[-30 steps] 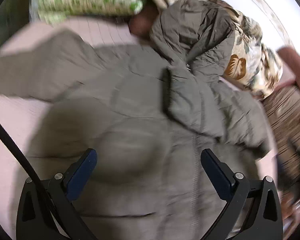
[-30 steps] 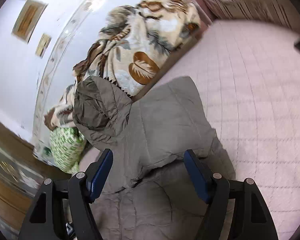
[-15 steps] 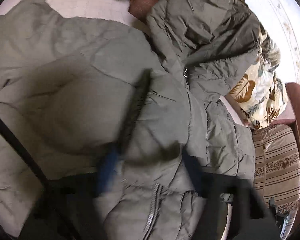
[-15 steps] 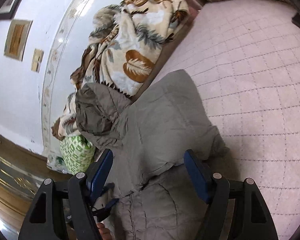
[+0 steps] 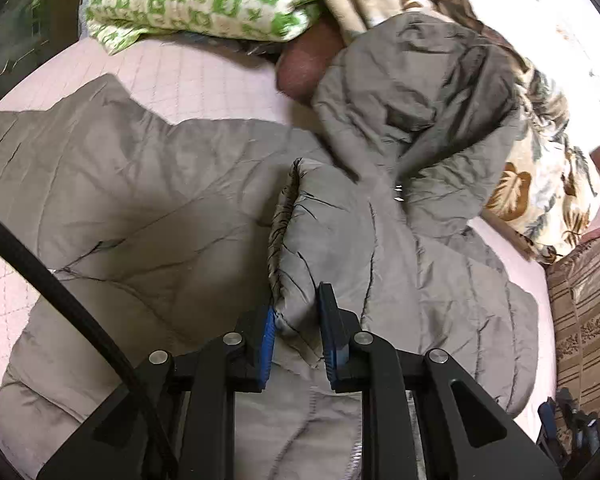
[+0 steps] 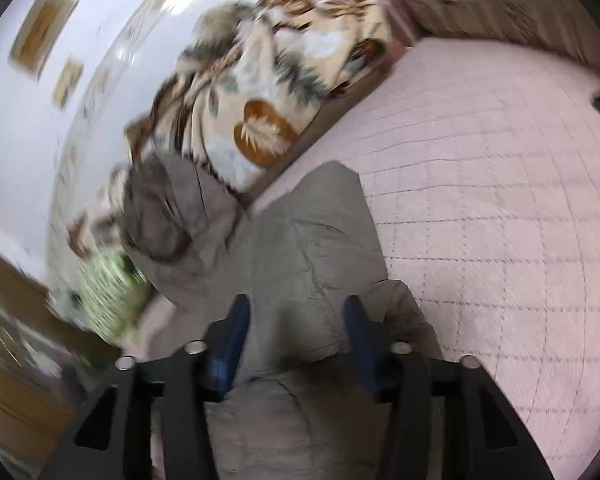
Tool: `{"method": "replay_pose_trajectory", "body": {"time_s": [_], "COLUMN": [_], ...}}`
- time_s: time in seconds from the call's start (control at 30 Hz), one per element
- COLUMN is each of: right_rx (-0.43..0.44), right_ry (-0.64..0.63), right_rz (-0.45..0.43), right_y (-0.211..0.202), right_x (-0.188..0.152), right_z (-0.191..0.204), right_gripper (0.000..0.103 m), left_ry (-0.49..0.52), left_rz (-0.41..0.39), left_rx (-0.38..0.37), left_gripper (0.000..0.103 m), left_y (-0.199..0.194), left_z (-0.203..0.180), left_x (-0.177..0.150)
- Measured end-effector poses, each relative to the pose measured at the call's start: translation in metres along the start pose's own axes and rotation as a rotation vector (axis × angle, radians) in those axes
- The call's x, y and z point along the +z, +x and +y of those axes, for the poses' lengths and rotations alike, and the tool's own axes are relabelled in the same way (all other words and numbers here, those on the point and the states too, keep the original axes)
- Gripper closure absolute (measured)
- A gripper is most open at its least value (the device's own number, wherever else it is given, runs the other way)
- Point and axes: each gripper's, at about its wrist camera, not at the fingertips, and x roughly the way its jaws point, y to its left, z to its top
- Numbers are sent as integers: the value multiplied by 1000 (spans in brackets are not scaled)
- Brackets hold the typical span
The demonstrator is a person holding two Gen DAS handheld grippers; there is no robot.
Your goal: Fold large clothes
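Fingers [image 5: 329,332] of the left gripper [image 5: 298,340] have closed to a narrow gap and pinch a puffy fold of the grey padded jacket [image 5: 148,200], right beside the dark ribbed sleeve cuff [image 5: 281,236]; the blue pads press the fabric from both sides. Half a second ago this view was smeared with motion and a second ago the same fingers stood wide apart above the jacket. Fingers [image 6: 356,328] of the right gripper [image 6: 296,332] are parted wide, though nearer together than a second ago, and straddle a folded sleeve of the jacket [image 6: 312,256]; whether they touch the fabric cannot be told through the blur.

Both grippers point forward and down over the garment, toward its hood [image 5: 420,92].

Going from largest to smallest: the pink quilted bed [image 6: 480,220] carries everything. The jacket lies spread across it, hood crumpled at the far end against a leaf-print blanket [image 6: 268,80], one sleeve laid across the body. A green-and-white patterned bedding bundle [image 5: 196,0] sits past the jacket's shoulder, with a brown cushion [image 5: 304,64] between it and the hood. A black cable [image 5: 52,284] crosses the left view's lower corner.
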Motion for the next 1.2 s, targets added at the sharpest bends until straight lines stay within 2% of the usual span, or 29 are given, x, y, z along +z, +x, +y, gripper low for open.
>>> {"method": "replay_pose_trajectory", "body": {"time_s": [0.13, 0.33, 0.37, 0.4, 0.47, 0.53, 0.67, 0.77, 1.03, 1.1, 1.2], "right_rx": [-112, -185, -191, -194, -199, -184, -176, -135, -228, -254, -236], "right_ry": [-119, -158, -162, -166, -169, -166, -261, -265, -346, -366, -358], "right_rz": [48, 162, 177, 182, 176, 130, 21, 41, 126, 158, 146], "right_y": [27, 59, 63, 63, 59, 43, 21, 27, 67, 74, 67], "right_x": [-14, -25, -26, -26, -24, -19, -17, -20, -38, -40, -36], "right_z": [14, 6, 5, 4, 8, 15, 35, 41, 55, 54, 55], "right_gripper": [59, 59, 59, 59, 59, 59, 59, 59, 59, 59, 59], "left_ry": [-23, 32, 38, 36, 10, -27, -41, -12, 28, 41, 32], "left_rz": [26, 24, 24, 29, 39, 9, -63, -36, 73, 82, 69], "left_rx": [3, 35, 41, 46, 32, 6, 3, -8, 50, 52, 23], "left_gripper": [83, 77, 73, 61, 49, 49, 49, 49, 48, 48, 48], "left_y": [14, 23, 23, 21, 15, 0, -22, -16, 28, 27, 7], "left_z": [13, 15, 15, 17, 23, 31, 35, 25, 17, 16, 21], "left_x": [2, 0, 1, 1, 2, 6, 12, 11, -1, 0, 1]}}
